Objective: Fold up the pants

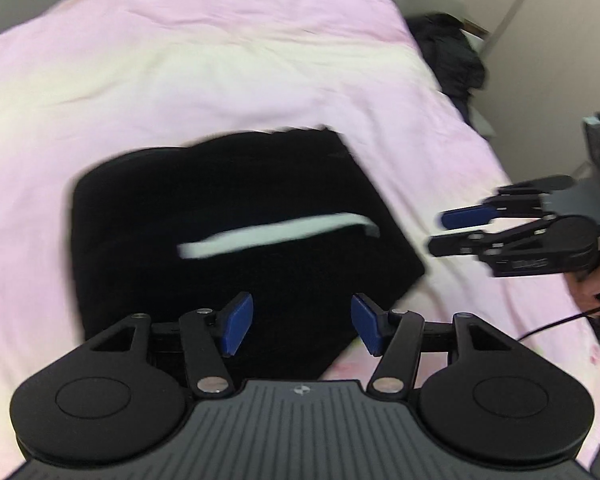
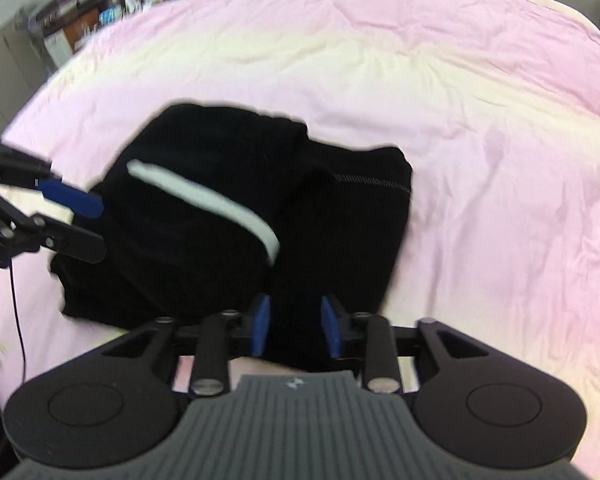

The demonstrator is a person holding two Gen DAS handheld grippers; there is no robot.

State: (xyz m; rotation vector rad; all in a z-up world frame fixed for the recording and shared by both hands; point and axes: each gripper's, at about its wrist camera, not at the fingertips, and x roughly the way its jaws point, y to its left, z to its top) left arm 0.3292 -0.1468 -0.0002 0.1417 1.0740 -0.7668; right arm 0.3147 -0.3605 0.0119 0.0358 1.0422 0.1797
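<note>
The black pants (image 1: 220, 232) with a white side stripe (image 1: 276, 236) lie folded into a compact bundle on the pink bed cover (image 1: 180, 60). My left gripper (image 1: 302, 328) is open and empty, hovering over the bundle's near edge. My right gripper (image 2: 296, 324) is open and empty above the near edge of the pants (image 2: 240, 220). In the left wrist view the right gripper (image 1: 440, 232) is off the bundle's right side. In the right wrist view the left gripper (image 2: 96, 224) is at the bundle's left side.
The pink bed cover (image 2: 480, 140) spreads wide around the bundle. Dark clothing (image 1: 452, 60) sits beyond the bed's right edge by a wall. Shelves with boxes (image 2: 80, 20) stand past the bed's far left corner. A black cable (image 2: 18, 320) hangs at the left.
</note>
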